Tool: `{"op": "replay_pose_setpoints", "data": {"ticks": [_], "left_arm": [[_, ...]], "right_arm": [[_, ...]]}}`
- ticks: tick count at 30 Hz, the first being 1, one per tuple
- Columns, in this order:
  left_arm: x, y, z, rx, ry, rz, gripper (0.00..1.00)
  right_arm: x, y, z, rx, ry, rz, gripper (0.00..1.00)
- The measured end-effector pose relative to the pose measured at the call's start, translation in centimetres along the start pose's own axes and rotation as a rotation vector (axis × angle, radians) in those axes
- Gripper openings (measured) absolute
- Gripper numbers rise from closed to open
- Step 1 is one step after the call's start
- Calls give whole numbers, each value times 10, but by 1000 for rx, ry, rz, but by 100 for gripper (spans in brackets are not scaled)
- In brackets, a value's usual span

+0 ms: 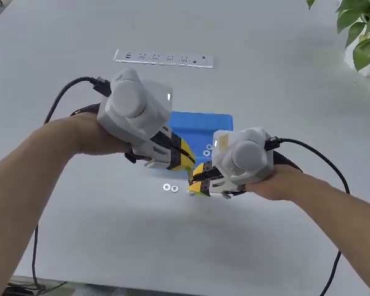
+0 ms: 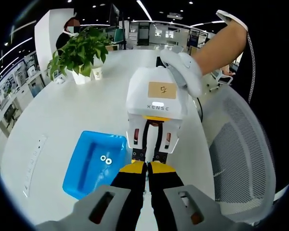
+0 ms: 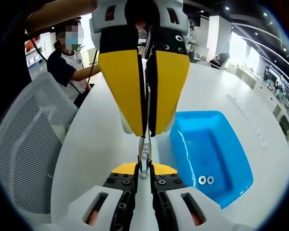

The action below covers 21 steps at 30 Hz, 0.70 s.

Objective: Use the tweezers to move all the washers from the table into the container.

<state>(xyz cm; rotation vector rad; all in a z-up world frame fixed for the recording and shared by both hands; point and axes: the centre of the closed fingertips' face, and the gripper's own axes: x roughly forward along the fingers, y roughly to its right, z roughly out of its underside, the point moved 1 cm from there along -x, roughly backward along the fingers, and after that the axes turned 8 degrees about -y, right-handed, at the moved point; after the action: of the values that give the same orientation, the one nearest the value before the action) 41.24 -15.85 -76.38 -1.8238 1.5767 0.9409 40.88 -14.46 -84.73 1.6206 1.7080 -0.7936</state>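
Status: task partly complete. The container [image 3: 207,149] sits at the middle of the bench [image 1: 265,74], and I count two washers [image 3: 205,180] lying side by side on its floor. Two loose washers [image 1: 170,187] lie on the bench just outside the container's near edge, touching or almost touching each other, directly below the grippers in the head view. A third may sit beside them under the right gripper [image 3: 144,169], but I cannot confirm it. The left gripper [image 3: 145,132] faces the right gripper nose to nose above that spot. The left gripper's jaws are together, clamped on the tweezers [image 3: 144,150], whose tips point toward the right gripper. The right gripper's jaws are drawn in around the tweezers' tip end and appear clamped on it as well. I judge this to be a handover or re-seating of the tool between grippers, so no pick is in hand at this moment. Left to do: settle the tweezers in one gripper, then lift each loose washer and release it over the container. The washers are thin and lie flat on a smooth top, so I expect them to slip from the tips easily.
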Motion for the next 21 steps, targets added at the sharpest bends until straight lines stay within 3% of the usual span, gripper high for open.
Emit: {"op": "replay_pose_setpoints", "data": {"ticks": [21], "left_arm": [[11, 4, 9, -18, -14, 30, 5]], "right_arm": [[11, -6, 9, 18, -7, -23, 12]]}}
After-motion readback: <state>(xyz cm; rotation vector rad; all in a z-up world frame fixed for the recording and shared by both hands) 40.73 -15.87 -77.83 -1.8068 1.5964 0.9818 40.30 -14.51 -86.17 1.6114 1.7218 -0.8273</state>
